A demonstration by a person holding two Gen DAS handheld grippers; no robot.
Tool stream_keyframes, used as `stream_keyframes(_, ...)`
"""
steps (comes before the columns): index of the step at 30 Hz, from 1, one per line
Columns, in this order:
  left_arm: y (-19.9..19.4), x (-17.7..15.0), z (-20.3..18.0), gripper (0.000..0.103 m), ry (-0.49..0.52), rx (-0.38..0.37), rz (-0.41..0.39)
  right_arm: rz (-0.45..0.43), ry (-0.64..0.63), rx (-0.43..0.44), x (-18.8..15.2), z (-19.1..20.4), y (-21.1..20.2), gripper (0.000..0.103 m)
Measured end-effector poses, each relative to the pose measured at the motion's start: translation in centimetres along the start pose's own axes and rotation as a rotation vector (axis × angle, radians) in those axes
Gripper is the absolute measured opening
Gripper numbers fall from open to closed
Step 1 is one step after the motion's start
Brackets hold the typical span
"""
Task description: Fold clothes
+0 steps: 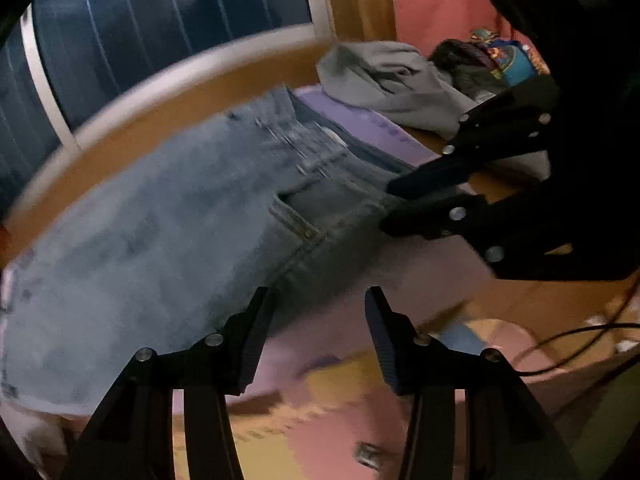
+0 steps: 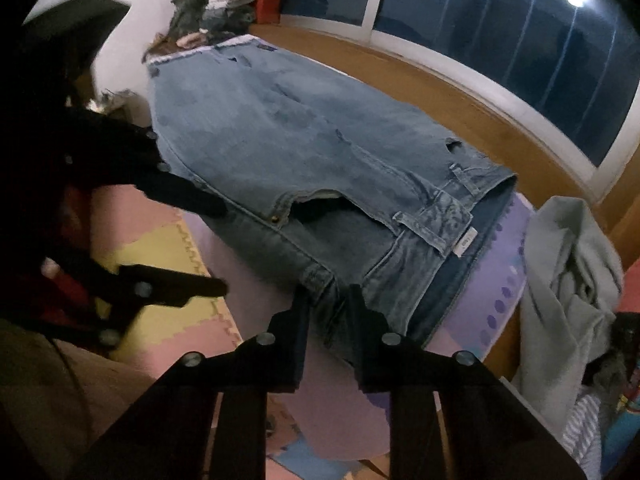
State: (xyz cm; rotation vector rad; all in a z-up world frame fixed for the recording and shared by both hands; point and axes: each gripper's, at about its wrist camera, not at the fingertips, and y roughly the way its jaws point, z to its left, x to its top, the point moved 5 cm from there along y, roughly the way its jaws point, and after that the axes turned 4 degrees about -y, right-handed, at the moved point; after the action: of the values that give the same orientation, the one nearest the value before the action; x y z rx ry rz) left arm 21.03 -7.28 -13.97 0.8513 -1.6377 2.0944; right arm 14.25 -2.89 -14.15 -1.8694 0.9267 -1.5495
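Observation:
Light blue jeans (image 1: 168, 216) (image 2: 304, 152) lie flat on a lilac cushion (image 2: 484, 280) on a wooden platform by the window. My right gripper (image 2: 330, 308) has its fingers close together on the waistband corner nearest me, with denim pinched between the pads. In the left wrist view, the right gripper (image 1: 390, 205) reaches in from the right onto that same waistband edge. My left gripper (image 1: 318, 300) stands open just over the jeans' near side seam, below the front pocket. Its pads do not press on the cloth. The left gripper (image 2: 218, 244) shows at the left of the right wrist view.
A grey hoodie (image 1: 384, 80) (image 2: 568, 272) lies crumpled beyond the waistband. More clothes (image 2: 216, 4) are piled past the leg end beside a red box (image 2: 268, 0). Coloured foam floor tiles (image 1: 328, 420) lie below the cushion's edge. A black cable (image 1: 568, 344) runs at the right.

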Motion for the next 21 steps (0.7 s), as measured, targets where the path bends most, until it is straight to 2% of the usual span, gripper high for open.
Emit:
stream_keyframes(2, 0.4, 0.3, -0.3, 0.048, 0.043, 0.066, -0.028, -0.003, 0.013, 0.036, 0.3, -0.5, -0.1, 0.017)
stream_keyframes(4, 0.7, 0.4, -0.3, 0.048, 0.065, 0.101, -0.031, -0.005, 0.027, 0.068, 0.6, -0.9, -0.1, 0.017)
stream_keyframes(9, 0.7, 0.6, -0.1, 0.048, 0.079, 0.132, -0.040, -0.001, 0.092, 0.166, 1.8, -2.5, -0.1, 0.017)
stream_keyframes(12, 1.6, 0.9, 0.6, 0.048, 0.093, 0.193, -0.033, -0.009, 0.145, 0.219, 2.6, -3.6, -0.2, 0.017)
stream_keyframes(14, 2.5, 1.0, 1.2, 0.041, 0.078, 0.182, 0.001, -0.015, 0.162, 0.234, 3.1, -4.1, -0.4, 0.017)
stream_keyframes(15, 2.7, 1.2, 1.6, 0.029, 0.058, 0.168, 0.012, -0.016, 0.158, 0.231, 3.3, -4.1, -0.5, 0.017)
stream_keyframes(18, 1.9, 1.8, 2.7, 0.023, -0.009, 0.124, 0.006, -0.011, 0.089, 0.189, 3.2, -3.4, -1.2, 0.018)
stream_keyframes(19, 1.6, 2.0, 3.0, 0.021, -0.026, 0.109, 0.005, -0.014, 0.057, 0.167, 3.1, -3.0, -1.5, 0.027)
stream_keyframes(20, 1.3, 2.1, 3.2, 0.020, -0.041, 0.094, 0.003, -0.026, 0.007, 0.127, 3.0, -2.4, -2.0, 0.044)
stream_keyframes(21, 1.1, 2.1, 3.3, 0.020, -0.045, 0.083, 0.002, -0.039, -0.043, 0.087, 2.9, -1.7, -2.5, 0.054)
